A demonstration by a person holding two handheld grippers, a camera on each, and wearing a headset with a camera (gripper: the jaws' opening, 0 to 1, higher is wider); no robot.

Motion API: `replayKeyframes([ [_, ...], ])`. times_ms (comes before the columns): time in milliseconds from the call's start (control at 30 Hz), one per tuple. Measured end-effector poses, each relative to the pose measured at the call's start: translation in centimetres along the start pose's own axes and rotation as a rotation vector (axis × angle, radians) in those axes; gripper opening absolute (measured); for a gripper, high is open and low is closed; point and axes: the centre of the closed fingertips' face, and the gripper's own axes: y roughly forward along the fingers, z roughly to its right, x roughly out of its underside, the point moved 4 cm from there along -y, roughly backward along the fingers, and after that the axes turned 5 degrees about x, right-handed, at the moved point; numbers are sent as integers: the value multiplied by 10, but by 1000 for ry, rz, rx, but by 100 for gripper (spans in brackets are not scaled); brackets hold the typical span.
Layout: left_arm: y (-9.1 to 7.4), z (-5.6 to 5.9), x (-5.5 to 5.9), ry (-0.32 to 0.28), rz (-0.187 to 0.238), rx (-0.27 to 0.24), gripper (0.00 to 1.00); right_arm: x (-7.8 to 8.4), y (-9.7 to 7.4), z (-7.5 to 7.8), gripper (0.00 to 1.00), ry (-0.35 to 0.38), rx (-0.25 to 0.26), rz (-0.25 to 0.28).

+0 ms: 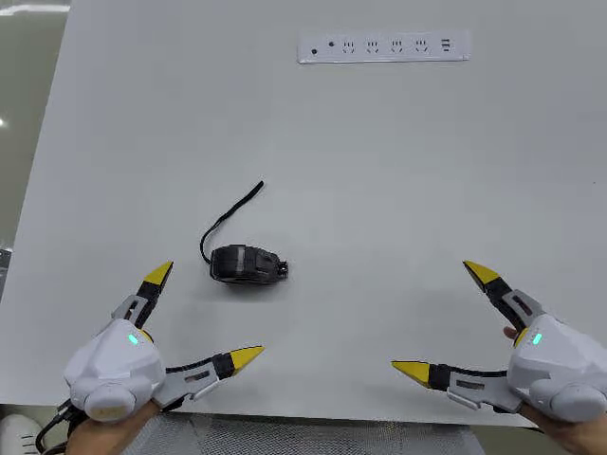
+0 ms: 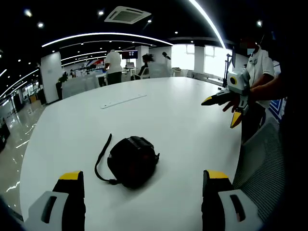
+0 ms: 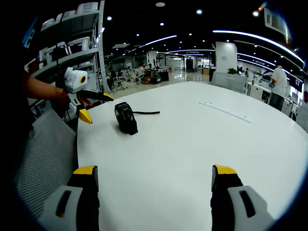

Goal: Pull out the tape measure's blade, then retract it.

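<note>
head view: white table (image 1: 398, 171), 1 work item on it. tape measure (image 1: 247, 264): black compact case lying on the table left of centre, blade drawn in with its hook at the case's right end. wrist strap (image 1: 226, 216): black, trailing from the case's left end and curving away toward the far side. power strip (image 1: 384, 45): white, flat on the table near its far edge, well apart from the tape measure. left gripper (image 1: 207, 313): white body, black jaws with yellow tips, held in a hand at the near left edge. its jaws are spread wide and grasp nothing, and the tape measure lies just beyond them, untouched. right gripper (image 1: 438, 317): same make, held at the near right edge. its jaws are also spread wide with nothing between them, well apart from the tape measure. left gripper view: 2 yellow-tipped jaws rise far apart at the bottom. the tape measure sits on the table ahead, between their lines, with the strap on its left. the right gripper enters from the right near the table edge, jaws parted. right gripper view: 2 jaws stand wide apart over bare table. the tape measure lies to the left, strap pointing right, and the left gripper is near it at the table edge, not touching.
</note>
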Motion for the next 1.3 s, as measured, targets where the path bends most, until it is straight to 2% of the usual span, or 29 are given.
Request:
replayKeyframes([
  [467, 2, 1, 0, 14, -19, 12, 100, 3, -1, 2, 100, -18, -4, -14],
  [867, 4, -4, -3, 40, -35, 23, 100, 3, 3, 1, 97, -37, -35, -36],
  [1033, 7, -6, -4, 60, -61, 58, 96, 2, 8, 2, 94, -63, -47, -44],
  [1300, 12, -11, -5, 90, -84, 82, 93, -4, 17, 5, 89, -97, -65, -36],
])
